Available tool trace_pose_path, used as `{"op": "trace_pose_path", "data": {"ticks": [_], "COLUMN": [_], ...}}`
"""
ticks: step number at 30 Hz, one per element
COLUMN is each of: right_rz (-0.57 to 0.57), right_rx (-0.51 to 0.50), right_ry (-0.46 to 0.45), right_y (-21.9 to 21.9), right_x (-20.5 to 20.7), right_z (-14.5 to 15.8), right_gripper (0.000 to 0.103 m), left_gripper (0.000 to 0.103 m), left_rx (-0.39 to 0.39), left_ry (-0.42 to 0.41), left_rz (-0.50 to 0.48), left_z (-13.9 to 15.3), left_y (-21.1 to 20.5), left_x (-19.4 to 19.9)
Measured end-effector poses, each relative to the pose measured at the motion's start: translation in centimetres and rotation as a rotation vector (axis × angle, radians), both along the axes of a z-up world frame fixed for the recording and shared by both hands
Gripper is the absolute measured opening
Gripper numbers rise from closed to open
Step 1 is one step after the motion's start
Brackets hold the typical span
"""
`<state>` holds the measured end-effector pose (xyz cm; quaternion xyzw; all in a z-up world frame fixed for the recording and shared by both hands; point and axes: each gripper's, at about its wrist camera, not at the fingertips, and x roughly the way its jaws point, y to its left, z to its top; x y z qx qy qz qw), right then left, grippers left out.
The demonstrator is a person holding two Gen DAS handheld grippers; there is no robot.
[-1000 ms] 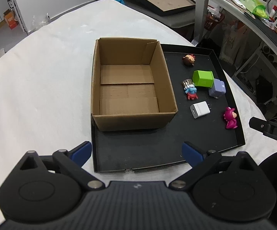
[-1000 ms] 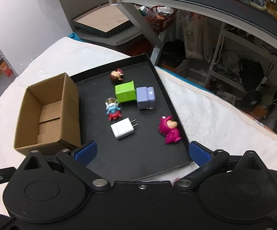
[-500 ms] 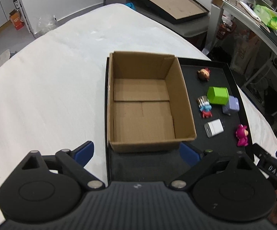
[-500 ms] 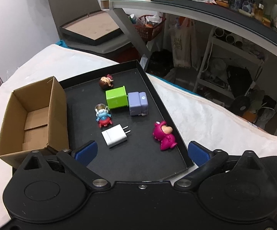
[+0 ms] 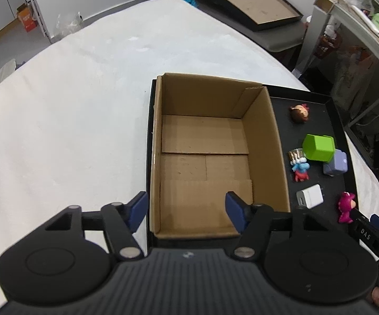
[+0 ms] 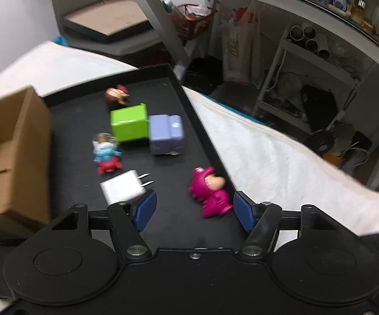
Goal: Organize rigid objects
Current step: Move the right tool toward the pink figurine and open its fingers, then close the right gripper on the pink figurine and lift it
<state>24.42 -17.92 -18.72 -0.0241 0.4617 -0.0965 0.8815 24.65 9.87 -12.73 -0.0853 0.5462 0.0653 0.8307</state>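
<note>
— Toys sit on the black tray (image 5: 337, 120), right of the box (image 5: 210, 155): a brown-haired head (image 5: 299, 113) at the far end, then a green cube (image 5: 318, 147) touching a lilac block (image 5: 336, 162), a blue-and-red figure (image 5: 299, 169), a white charger (image 5: 309, 195) and a pink dinosaur (image 5: 346, 206) nearest. Has anything shifted?

— None of them has moved on the tray. The cameras have. A second ago the left gripper (image 5: 187, 211) looked at the whole tray from behind its near edge; now it has come forward and lower, its fingers (image 5: 139, 207) wide apart over the box's near wall, holding nothing.

— And the box?

— It is open-topped with only its cardboard floor showing, and it stands on the tray's left part, as before.

— The right side?

— The right gripper (image 6: 192, 208) has closed in on the dinosaur (image 6: 210, 190). Earlier the toy lay well ahead of it; now it lies between the spread fingers (image 6: 243, 211), just beside the right one. I cannot tell whether that finger touches it, since the picture is smeared. The left finger sits near the charger (image 6: 123, 187), whose prongs point right.

— Anything gripped?

— No. The fingers stand wide, with the dinosaur loose on the tray (image 6: 197, 128) by its right rim. In the left view the right gripper's tip (image 5: 366, 232) shows just past the dinosaur.
</note>
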Motion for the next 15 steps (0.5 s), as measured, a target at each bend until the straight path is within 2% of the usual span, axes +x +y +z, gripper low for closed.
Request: {"op": "trace_pose_path", "data": {"ticks": [1,7,10,15], "right_rz": [-0.001,-0.033,-0.049,-0.081], "right_rx": [-0.006,-0.012,-0.022,0.003], "right_ry": [0.01,0.082,0.108,0.145], "right_y": [-0.1,-0.8,-1.0,-1.6], "right_x": [0.4,2.4,3.3,4.0], "right_z": [-0.4,-2.7,-3.5,-4.9], "right_gripper": [0.055,0.045,0.044,0.043], "left_gripper": [0.061,0.06,0.055,0.049], "left_rx": [0.0,0.021,0.002,0.023], "left_ry": [0.007,0.04,0.06,0.097], "left_rz": [0.001,0.018,0.031,0.037], "left_z": [-0.3,-2.0,-2.9,-4.5], "left_y": [0.0,0.2,0.7,0.9], "left_x": [0.3,1.9,2.9,4.0]}}
